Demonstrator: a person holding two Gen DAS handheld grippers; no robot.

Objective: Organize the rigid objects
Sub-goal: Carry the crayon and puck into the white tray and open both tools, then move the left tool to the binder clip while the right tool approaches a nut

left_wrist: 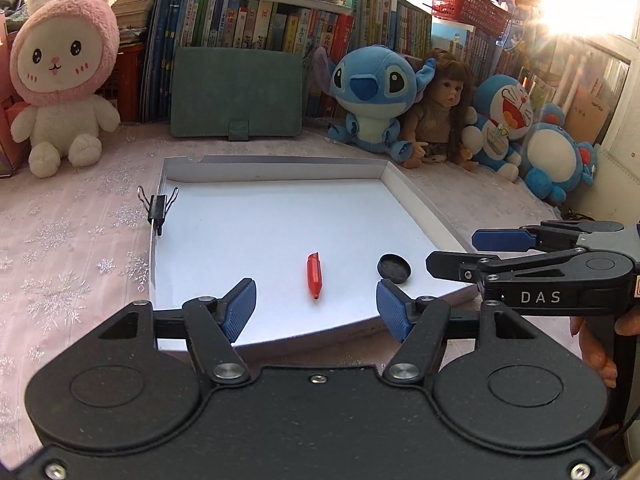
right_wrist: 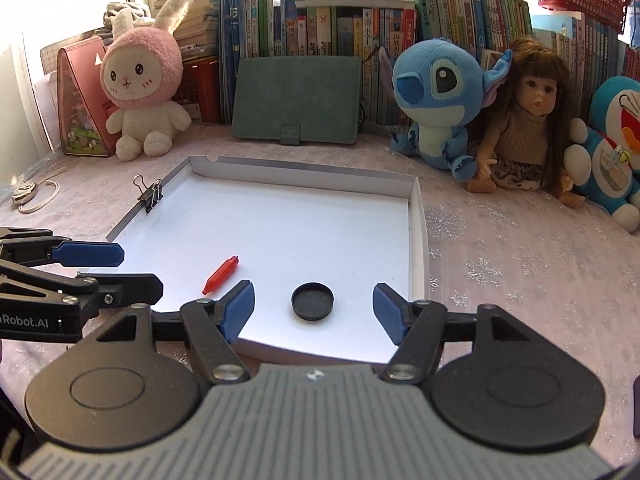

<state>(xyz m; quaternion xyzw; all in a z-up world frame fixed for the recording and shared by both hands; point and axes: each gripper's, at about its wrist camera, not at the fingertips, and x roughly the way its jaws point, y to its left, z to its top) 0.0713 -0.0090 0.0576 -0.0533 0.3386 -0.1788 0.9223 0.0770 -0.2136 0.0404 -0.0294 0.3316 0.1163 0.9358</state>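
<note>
A shallow white cardboard tray [left_wrist: 280, 168] [right_wrist: 418, 240] lies on the pink snowflake cloth. On its floor, near the front edge, rest a small red pen-like piece [left_wrist: 314, 276] [right_wrist: 221, 274] and a black round cap [left_wrist: 394, 267] [right_wrist: 313, 300]. A black binder clip [left_wrist: 159, 206] [right_wrist: 151, 196] grips the tray's left wall. My left gripper [left_wrist: 314, 286] [right_wrist: 140, 270] is open above the front edge, with the red piece lying free ahead of it. My right gripper [right_wrist: 313, 288] [left_wrist: 454, 252] is open too, and the cap sits loose on the floor between its fingers.
Behind the tray stand a pink bunny plush [left_wrist: 64, 80], a green case [left_wrist: 236, 92], a blue plush [left_wrist: 372, 96], a doll [left_wrist: 440, 108] and rows of books. A key ring with cord [right_wrist: 24, 194] lies far left. A hand [left_wrist: 596, 344] holds the right gripper.
</note>
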